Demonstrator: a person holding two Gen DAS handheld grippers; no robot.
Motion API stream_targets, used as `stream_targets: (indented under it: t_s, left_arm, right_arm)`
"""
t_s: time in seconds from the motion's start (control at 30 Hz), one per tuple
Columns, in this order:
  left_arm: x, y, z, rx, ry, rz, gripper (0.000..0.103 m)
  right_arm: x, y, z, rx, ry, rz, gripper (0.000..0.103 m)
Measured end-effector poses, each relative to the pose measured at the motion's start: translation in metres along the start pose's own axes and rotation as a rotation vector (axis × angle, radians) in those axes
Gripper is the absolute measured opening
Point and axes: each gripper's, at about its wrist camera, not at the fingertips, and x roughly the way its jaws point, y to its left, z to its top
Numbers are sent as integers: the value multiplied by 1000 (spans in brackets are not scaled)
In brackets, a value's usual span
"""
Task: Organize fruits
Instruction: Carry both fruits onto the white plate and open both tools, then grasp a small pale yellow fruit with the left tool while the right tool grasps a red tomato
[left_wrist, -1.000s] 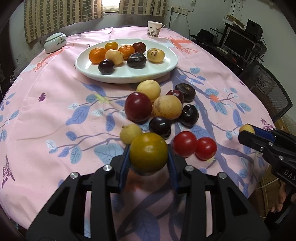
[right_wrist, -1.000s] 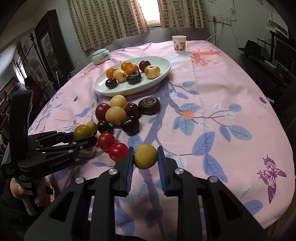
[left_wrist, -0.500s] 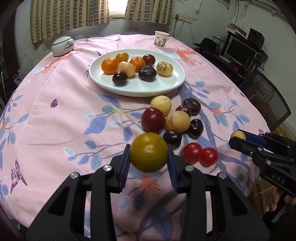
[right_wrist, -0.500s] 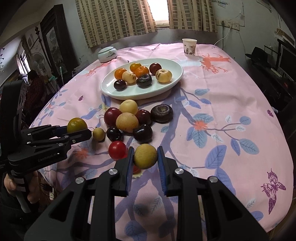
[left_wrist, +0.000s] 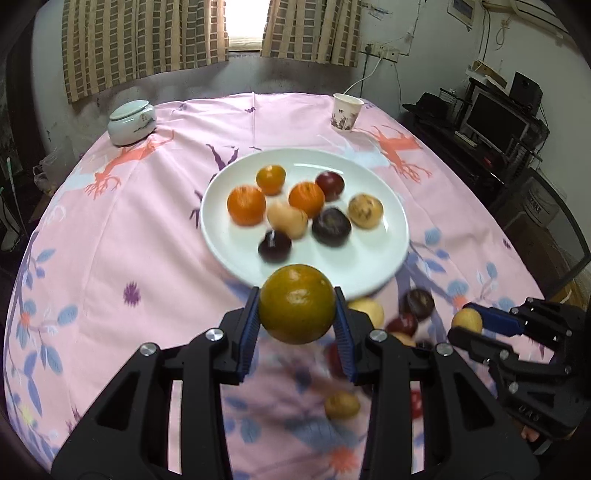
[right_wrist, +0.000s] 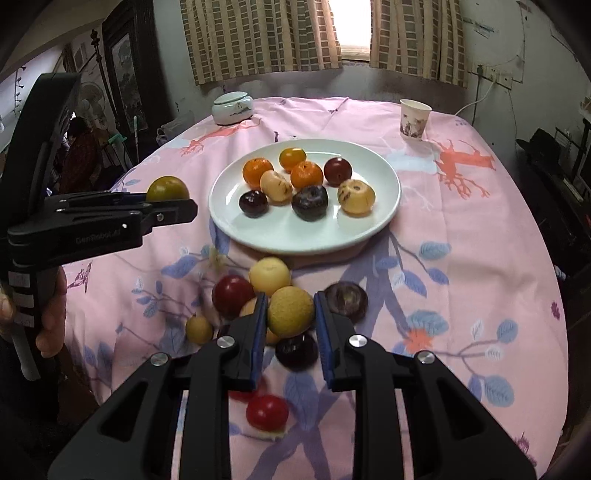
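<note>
Black plastic fingers with blue pads grip fruit on both sides. The left gripper (left_wrist: 297, 319) is clamped on a greenish-yellow orange (left_wrist: 296, 303), held above the cloth just short of the near rim of the white plate (left_wrist: 221, 236). The right gripper (right_wrist: 290, 318) is closed on a tan, rough-skinned round fruit (right_wrist: 291, 311), held over the loose pile of fruit that lies on the near side of the plate.

That pile sits on the pink flowered tablecloth (right_wrist: 461, 229): two red tomatoes (right_wrist: 266, 412) nearest, then a dark plum (right_wrist: 296, 350), a small yellow fruit (right_wrist: 198, 329) off to the left, a red plum (right_wrist: 233, 294), a pale yellow fruit (right_wrist: 269, 274) just beside the plate's near rim, and a flat dark purple fruit (right_wrist: 347, 300) to the right of the right gripper's fingers.

On the plate lie eight pieces, bunched toward its middle and far side: a dark plum (right_wrist: 252, 203) and a dark purple fruit (right_wrist: 309, 202) nearest, a pale speckled one (right_wrist: 356, 196) to the right, a cream oblong one (right_wrist: 274, 186), two bright oranges (right_wrist: 256, 171), a red plum (right_wrist: 337, 170) and a yellow-orange one (right_wrist: 291, 158) farthest back.

Beyond the plate, a paper cup (right_wrist: 414, 120) stands at the far right and a lidded white jar (right_wrist: 232, 107) at the far left, both near the table's far edge under the checked curtains (right_wrist: 258, 37).
</note>
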Motion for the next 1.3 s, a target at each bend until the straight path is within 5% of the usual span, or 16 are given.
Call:
stream_targets:
  t_s: [0.33,0.83,0.87,0.9,0.93,1.17,1.3]
  left_arm:
    - [79,13,85,-21,75,51,38]
    - [126,19,108,-30,137,46,40]
    - [123,20,109,-32,127,45,52]
    - [116,21,110,-35,109,44,72]
    - [107,22,111,-37,82,47,77]
    - [45,27,96,-53,-5,41,86]
    - [14,24,59,-43,-22,34,89]
  right_arm:
    - [72,-20,91,-39,6,-13,25]
    - [134,-41,121,-23,71,-31,26]
    - [133,-40,121,-31,66,-43,39]
    - [130,-40,121,-36,52,-67,66]
    - [125,-40,121,-40,21,-94,71]
    - [77,-36,110,-62,-34,-119,74]
    - [36,-29,82,-64,-47,-133,89]
